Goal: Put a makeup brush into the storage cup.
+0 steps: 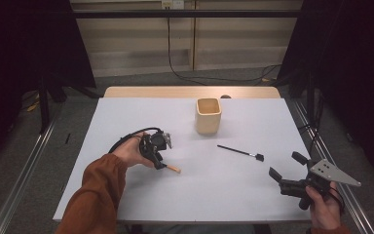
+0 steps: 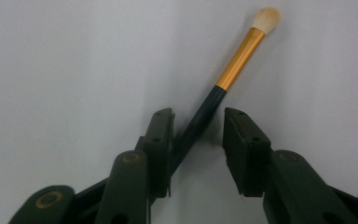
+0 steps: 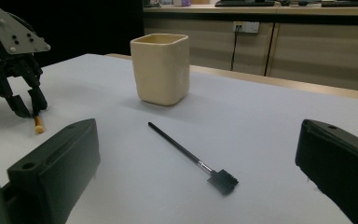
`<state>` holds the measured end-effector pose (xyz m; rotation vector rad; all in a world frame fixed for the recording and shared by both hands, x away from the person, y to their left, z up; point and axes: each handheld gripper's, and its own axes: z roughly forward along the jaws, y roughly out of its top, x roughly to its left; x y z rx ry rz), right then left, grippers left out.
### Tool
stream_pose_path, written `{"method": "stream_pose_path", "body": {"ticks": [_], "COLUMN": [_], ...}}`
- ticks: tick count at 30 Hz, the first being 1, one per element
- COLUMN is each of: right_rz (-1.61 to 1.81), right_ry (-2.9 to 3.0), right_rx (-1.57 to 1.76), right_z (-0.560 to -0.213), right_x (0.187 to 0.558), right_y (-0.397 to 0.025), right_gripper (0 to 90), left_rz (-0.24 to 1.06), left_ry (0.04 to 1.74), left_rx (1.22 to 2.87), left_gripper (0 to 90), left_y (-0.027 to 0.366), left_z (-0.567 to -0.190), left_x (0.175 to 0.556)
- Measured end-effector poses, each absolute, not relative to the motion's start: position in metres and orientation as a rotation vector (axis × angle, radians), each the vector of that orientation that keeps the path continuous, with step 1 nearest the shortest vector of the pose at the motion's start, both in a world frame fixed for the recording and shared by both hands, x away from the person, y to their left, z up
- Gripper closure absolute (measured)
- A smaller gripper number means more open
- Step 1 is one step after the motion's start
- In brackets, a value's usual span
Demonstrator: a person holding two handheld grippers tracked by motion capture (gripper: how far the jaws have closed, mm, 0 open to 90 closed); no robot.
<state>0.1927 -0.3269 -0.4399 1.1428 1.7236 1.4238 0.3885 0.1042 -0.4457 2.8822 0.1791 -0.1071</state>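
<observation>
left tool straddling the brush, right tool wide open

my left tool (image 1: 158, 157) was down on the desk (image 1: 141, 112), on the left side of it, tipped so its jaws pointed at the surface. between those jaws lay the makeup brush (image 2: 223, 83): dark handle, gold ferrule, pale soft tip. in the left gripper view the handle ran slantwise up through the gap, resting against the inner face of one jaw while the other jaw stood clear of it with bare desk showing between. so my left tool was partly open around the brush, touching on one side only, no squeeze on it yet. from the high view just the gold and pale end (image 1: 174, 168) poked out below the tool, lying flat on the desk.

my right tool (image 1: 287, 165) sat at the right near corner of the desk, jaws spread wide and holding nothing. looking along it, i saw a thin black brush with a flat comb-like head (image 3: 193, 159) lying on the desk between the jaws but farther off, apart from both. beyond that stood the cream square cup (image 3: 161, 67), upright, mouth up, toward the far middle of the desk. at the left edge of that same view my left tool (image 3: 28, 106) hung over the orange end of the makeup brush (image 3: 38, 125).

the cup and the black brush were well apart from the makeup brush.
</observation>
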Motion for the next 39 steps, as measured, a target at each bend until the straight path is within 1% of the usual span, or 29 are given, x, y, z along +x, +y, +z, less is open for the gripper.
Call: {"method": "stream_pose_path", "body": {"ticks": [2, 4, 10, 13, 14, 15, 18, 21, 22, 25, 28, 31, 32, 35, 39], "right_rz": [1.426, 1.426, 1.425, 1.424, 1.423, 1.419, 1.413, 1.415, 1.417, 1.419, 1.419, 1.417, 1.417, 1.415, 1.42], "right_ry": [1.723, 1.723, 1.726, 1.728, 1.728, 1.729, 1.737, 1.737, 1.734, 1.734, 1.733, 1.735, 1.735, 1.735, 1.733], "right_rx": [1.145, 1.147, 1.144, 1.147, 1.146, 1.146, 1.135, 1.138, 1.138, 1.144, 1.143, 1.143, 1.143, 1.142, 1.147], "right_z": [-0.44, -0.44, -0.4401, -0.4403, -0.4403, -0.4404, -0.4407, -0.4406, -0.4405, -0.4405, -0.4405, -0.4407, -0.4407, -0.4408, -0.441], "right_x": [0.1928, 0.1927, 0.1927, 0.1926, 0.1926, 0.1926, 0.1932, 0.193, 0.1929, 0.1928, 0.1928, 0.193, 0.193, 0.1932, 0.1933], "right_y": [-0.3267, -0.3264, -0.3264, -0.3265, -0.3266, -0.3265, -0.3257, -0.3256, -0.3256, -0.3259, -0.3259, -0.3262, -0.3262, -0.3262, -0.3264], "right_gripper": [0.0, 0.0, 0.0, 0.0, 0.0, 0.0, 0.0, 0.0, 0.0, 0.0, 0.0, 0.0, 0.0, 0.0, 0.0], "left_rz": [-0.112, -0.107, -0.099, -0.095, -0.098, -0.119, -0.12, -0.13, -0.129, -0.144, -0.148, -0.161, -0.142, -0.168, -0.17], "left_ry": [0.15, 0.148, 0.115, 0.116, 0.119, 0.12, 0.122, 0.169, 0.152, 0.209, 0.221, 0.255, 0.279, 0.297, 0.345], "left_rx": [2.894, 2.886, 2.939, 2.933, 2.932, 2.941, 2.945, 2.932, 2.945, 2.928, 2.941, 2.915, 2.904, 2.899, 2.847], "left_gripper": [67.8, 71.2, 74.4, 76.6, 77.9, 83.4, 83.5, 83.5, 83.5, 83.5, 83.6, 83.6, 83.6, 83.6, 83.6], "left_y": [0.1049, 0.1051, 0.0981, 0.0983, 0.0983, 0.0978, 0.0975, 0.0976, 0.0978, 0.0987, 0.0981, 0.1001, 0.1002, 0.1011, 0.1035], "left_z": [-0.4452, -0.4464, -0.4462, -0.4467, -0.4467, -0.4458, -0.4458, -0.4463, -0.4455, -0.4455, -0.4446, -0.4451, -0.4454, -0.4421, -0.437], "left_x": [0.3907, 0.3913, 0.3907, 0.3904, 0.3905, 0.3913, 0.3918, 0.3914, 0.3928, 0.3938, 0.3947, 0.3958, 0.3949, 0.3976, 0.3978]}}
